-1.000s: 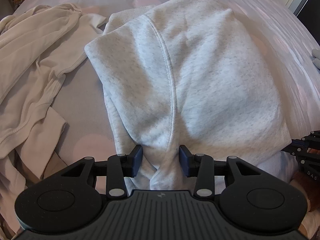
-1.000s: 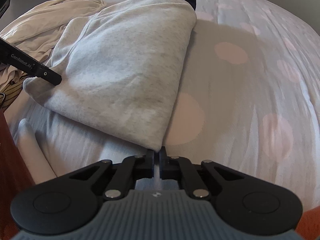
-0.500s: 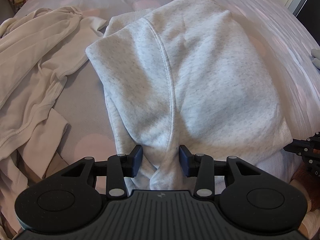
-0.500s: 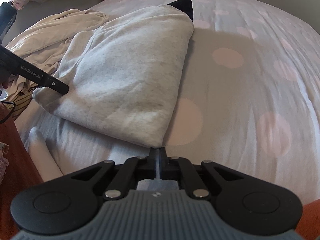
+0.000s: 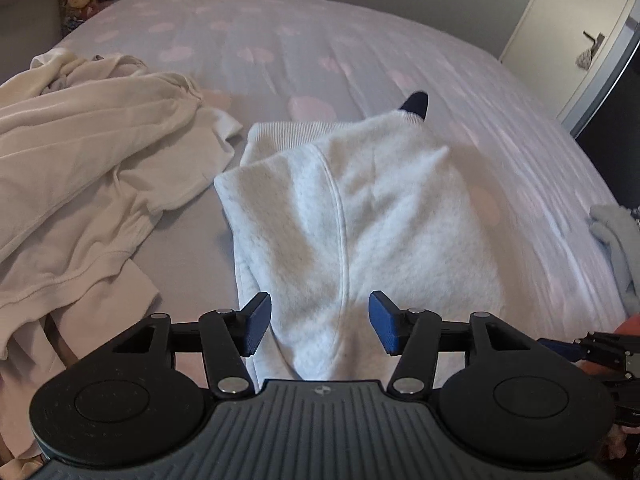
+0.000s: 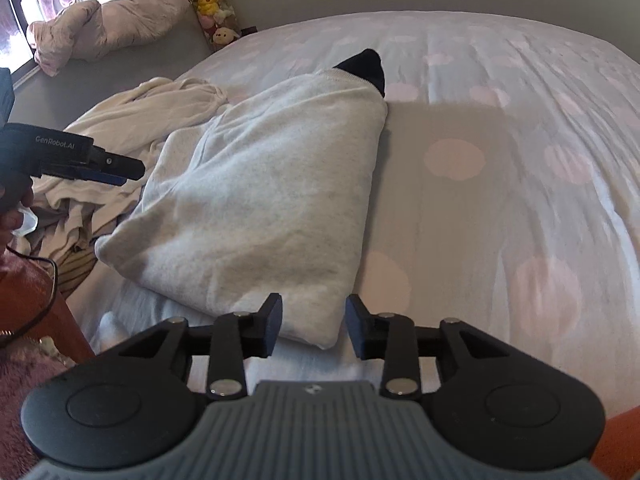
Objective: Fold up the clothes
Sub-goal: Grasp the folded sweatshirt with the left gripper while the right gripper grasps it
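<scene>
Grey marl sweatshirt [image 5: 352, 216], folded into a thick bundle, lying on the bed sheet [image 5: 280, 48] with pale pink dots. Seen from the left wrist: near end of the bundle, with its curved seam, between the spread blue pads of the left gripper [image 5: 320, 326]; jaws just been opening, now well apart, pads clear of the fabric on both sides, nothing gripped. Seen from the right wrist: near right corner of the same sweatshirt [image 6: 264, 216] between the fingers of the right gripper [image 6: 314, 330]; jaws just been opening from a pinch, now partly apart, cloth not pressed by either pad. Left gripper [image 6: 120, 172] also in that view, off the bundle's left edge, above the heap of other clothes, apart from the grey fabric.

Dark navy piece [image 5: 416, 106] poking out from under the far end of the bundle; what it is, cannot tell. Cream garment [image 5: 80, 152], crumpled and unfolded, just left of the sweatshirt, touching or nearly touching its far left corner. Pale grey soft item [image 5: 616, 232] at the right edge of the bed. Plush toys [image 6: 208, 4] stacked against the wall beyond the bed, a crumpled pinkish quilt [image 6: 104, 20] by the window. White door [image 5: 576, 20] with a lever handle at far right. Open sheet right of the bundle.
</scene>
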Action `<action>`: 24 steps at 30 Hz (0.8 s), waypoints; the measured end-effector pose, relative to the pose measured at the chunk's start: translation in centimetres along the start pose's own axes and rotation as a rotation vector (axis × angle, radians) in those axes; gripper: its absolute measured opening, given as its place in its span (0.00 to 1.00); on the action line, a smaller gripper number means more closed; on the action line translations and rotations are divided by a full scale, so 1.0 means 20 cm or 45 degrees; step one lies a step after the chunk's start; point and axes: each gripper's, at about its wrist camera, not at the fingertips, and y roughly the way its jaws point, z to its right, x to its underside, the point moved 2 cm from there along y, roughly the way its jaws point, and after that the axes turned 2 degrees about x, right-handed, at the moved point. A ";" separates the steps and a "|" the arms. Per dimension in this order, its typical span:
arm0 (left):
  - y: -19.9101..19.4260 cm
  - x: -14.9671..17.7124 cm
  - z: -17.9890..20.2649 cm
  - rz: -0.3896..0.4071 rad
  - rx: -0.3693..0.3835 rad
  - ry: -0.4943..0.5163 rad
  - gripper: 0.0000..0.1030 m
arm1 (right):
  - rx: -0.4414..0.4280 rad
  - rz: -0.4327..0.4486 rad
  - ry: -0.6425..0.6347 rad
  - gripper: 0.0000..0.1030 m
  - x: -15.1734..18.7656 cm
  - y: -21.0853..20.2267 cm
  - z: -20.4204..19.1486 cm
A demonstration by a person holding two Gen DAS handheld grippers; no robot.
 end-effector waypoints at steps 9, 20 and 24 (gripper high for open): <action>0.05 -0.16 -0.30 0.148 0.040 -0.390 0.58 | 0.040 0.139 0.129 0.56 -0.17 -0.06 0.09; 0.30 -0.19 -0.45 0.138 0.131 -0.543 0.59 | 0.030 0.079 0.179 0.61 -0.19 0.10 0.17; 0.43 -0.18 -0.48 0.056 0.095 -0.555 0.59 | 0.027 0.062 0.186 0.61 -0.22 0.14 0.18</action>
